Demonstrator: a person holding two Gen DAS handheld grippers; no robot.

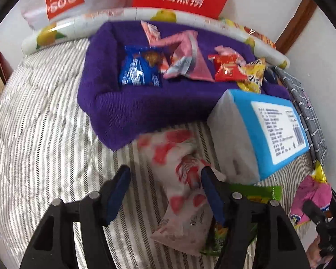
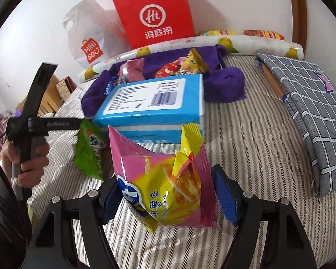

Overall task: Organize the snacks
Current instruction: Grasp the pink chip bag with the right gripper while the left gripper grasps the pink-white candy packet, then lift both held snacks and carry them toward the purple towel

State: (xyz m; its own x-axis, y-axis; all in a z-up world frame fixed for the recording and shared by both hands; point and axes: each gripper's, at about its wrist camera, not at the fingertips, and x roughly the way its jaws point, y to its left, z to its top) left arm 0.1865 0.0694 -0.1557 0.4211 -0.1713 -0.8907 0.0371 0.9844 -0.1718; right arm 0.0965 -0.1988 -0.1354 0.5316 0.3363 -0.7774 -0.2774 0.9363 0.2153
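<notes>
Left wrist view: the left gripper [image 1: 165, 192] has its jaws parted over a white snack packet with red strawberry print [image 1: 181, 192]. The packet lies on the striped bedcover [image 1: 44, 134] at lower centre; the right blue pad [image 1: 210, 192] is at its edge, the left pad stands clear of it, so no grip is made. A green snack packet [image 1: 257, 192] lies just beside it, lower right. Above sits a purple fabric basket [image 1: 132, 109] holding a blue packet [image 1: 138, 69], pink packets [image 1: 186, 56] and a red packet [image 1: 226, 67]. A blue-and-white tissue pack [image 1: 253, 130] lies at right.

Right wrist view: the right gripper [image 2: 168, 197] clamps a pink-and-yellow sweet potato stick bag [image 2: 165, 183], lower centre, raised off the bedcover, both pads against its sides. Behind it lies the tissue pack, then the basket, upper centre. A red paper bag [image 2: 154, 13] stands against the wall. A grey checked cloth [image 2: 313, 116] lies at right. At left, a hand [image 2: 31, 159] holds the other gripper's handle.
</notes>
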